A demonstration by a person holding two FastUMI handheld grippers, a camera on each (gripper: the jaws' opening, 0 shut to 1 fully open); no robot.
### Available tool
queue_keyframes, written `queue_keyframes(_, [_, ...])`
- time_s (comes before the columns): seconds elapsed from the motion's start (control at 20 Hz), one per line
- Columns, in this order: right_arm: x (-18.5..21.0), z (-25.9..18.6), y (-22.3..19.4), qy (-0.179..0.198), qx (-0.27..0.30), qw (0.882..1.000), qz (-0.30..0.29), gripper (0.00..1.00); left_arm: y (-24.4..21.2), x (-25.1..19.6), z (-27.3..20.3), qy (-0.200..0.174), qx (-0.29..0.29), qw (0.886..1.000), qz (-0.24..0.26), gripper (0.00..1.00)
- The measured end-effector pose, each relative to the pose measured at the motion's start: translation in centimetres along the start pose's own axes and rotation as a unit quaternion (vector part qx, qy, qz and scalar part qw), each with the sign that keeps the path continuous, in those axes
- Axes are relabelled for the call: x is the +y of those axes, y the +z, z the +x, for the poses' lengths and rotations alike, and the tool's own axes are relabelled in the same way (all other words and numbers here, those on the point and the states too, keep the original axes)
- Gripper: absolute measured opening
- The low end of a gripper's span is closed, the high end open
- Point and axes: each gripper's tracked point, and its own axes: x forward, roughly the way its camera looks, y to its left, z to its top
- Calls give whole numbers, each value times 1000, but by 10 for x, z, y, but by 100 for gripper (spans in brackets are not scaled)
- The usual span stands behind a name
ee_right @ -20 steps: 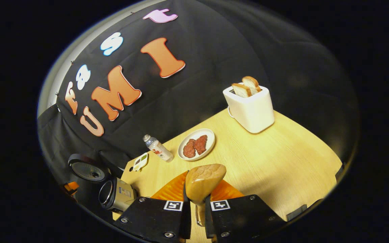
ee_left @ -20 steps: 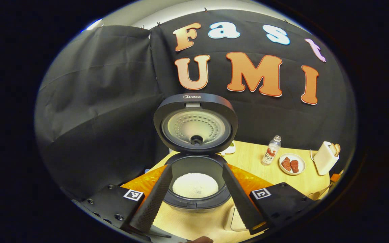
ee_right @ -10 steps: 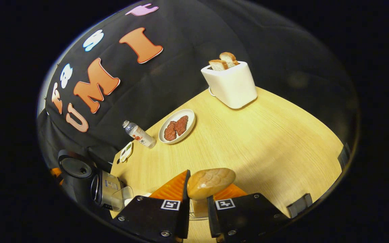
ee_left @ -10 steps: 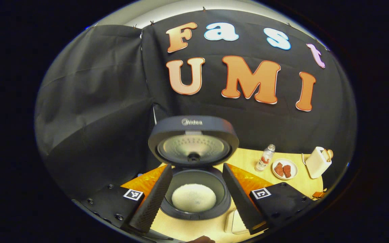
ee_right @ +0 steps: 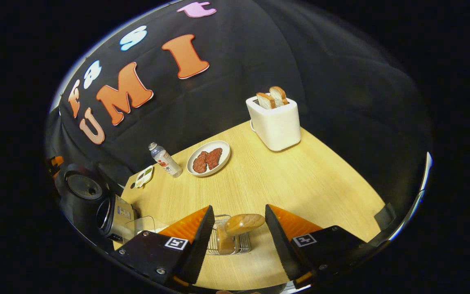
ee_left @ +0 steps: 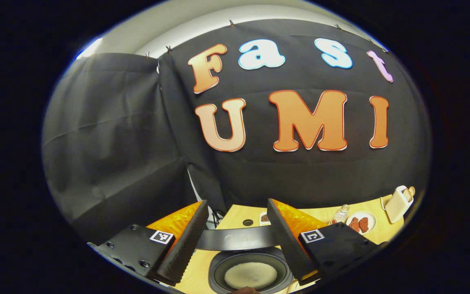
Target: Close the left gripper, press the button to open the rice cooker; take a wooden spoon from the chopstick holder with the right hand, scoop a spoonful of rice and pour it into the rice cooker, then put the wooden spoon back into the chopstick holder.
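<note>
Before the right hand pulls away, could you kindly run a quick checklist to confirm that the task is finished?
1. Wooden spoon back in the chopstick holder: ok.
2. Right tool open, fingers apart from the spoon: ok.
3. Rice cooker open, rice in the pot: ok.
4. Left tool open and holding nothing: ok.
5. Spoon seated steadily in the holder: cannot tell.
</note>
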Motion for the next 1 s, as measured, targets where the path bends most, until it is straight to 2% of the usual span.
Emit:
queue_keyframes(0.1, [9,-6,16,0,-16,1000,-15,82,-18,-7,12,-15,37,999,-15,100])
queue_keyframes(0.15, [16,-9,23,6,-22,1000,-19,82,-17,-12,14,-28,36,998,-33,100])
queue_keyframes(0.2, [24,-11,28,12,-25,999,-22,82,-22,-10,16,-28,46,998,-34,94])
queue_keyframes(0.25, [30,-12,35,16,-30,999,-24,82,-29,-10,14,-32,57,997,-36,100])
queue_keyframes(0.3, [35,-12,40,18,-37,999,-26,82,-36,-11,12,-35,65,996,-40,96])
queue_keyframes(0.35, [40,-12,44,21,-41,999,-28,82,-40,-12,8,-36,67,996,-41,96])
queue_keyframes(0.4, [43,-13,47,23,-44,998,-31,82,-45,-13,2,-38,70,996,-40,100])
queue_keyframes(0.5, [50,-13,50,26,-49,998,-40,82,-63,-17,-13,-44,81,995,-42,96])
queue_keyframes(0.75, [64,-9,52,35,-48,997,-55,82,-138,-25,-44,-52,140,987,-60,100])
queue_keyframes(0.8, [66,-8,52,37,-46,997,-57,82,-148,-24,-47,-51,146,986,-60,96])
queue_keyframes(0.85, [68,-7,53,37,-45,997,-59,82,-151,-24,-51,-50,146,986,-61,100])
queue_keyframes(1.0, [76,-5,51,47,-42,996,-65,82,-166,-27,-56,-44,147,986,-62,100])
